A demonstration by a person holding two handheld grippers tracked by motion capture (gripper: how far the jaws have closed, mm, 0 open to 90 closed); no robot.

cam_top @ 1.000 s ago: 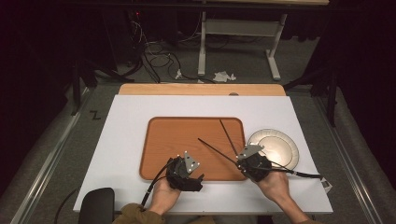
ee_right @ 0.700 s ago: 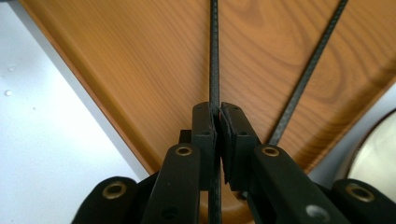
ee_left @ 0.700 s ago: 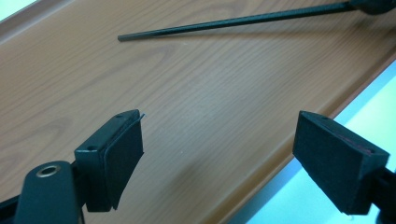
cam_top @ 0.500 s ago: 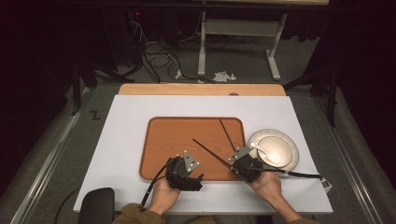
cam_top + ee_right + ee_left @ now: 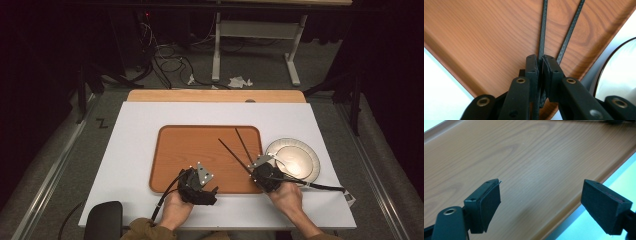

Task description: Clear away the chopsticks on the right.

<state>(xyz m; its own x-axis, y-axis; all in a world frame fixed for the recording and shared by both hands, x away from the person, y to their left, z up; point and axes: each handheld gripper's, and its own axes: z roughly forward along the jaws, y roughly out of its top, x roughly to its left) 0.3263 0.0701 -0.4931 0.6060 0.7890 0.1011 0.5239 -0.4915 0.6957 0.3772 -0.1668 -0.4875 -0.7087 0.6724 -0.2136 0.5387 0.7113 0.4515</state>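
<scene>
Two thin black chopsticks (image 5: 232,152) (image 5: 244,142) lie slanted across the right part of a brown wood-grain tray (image 5: 190,150). My right gripper (image 5: 253,169) is at their near ends, by the tray's right front corner. In the right gripper view its jaws (image 5: 541,62) have just been opening a little, but the pads still touch one chopstick (image 5: 543,25) between them. The second chopstick (image 5: 572,27) runs past the right jaw, outside the grip. My left gripper (image 5: 214,191) rests at the tray's front edge, open with nothing between its pads (image 5: 487,205), over the tray (image 5: 524,157).
A round metal plate (image 5: 292,160) sits on the white tabletop (image 5: 130,150) just right of the tray, its rim (image 5: 621,75) close beside my right gripper. A black pad (image 5: 102,220) lies at the table's front left corner. Cables trail from both grippers.
My right gripper has shifted slightly left toward the tray, and the chopsticks have swung with it. The left hand has stayed where it was.
</scene>
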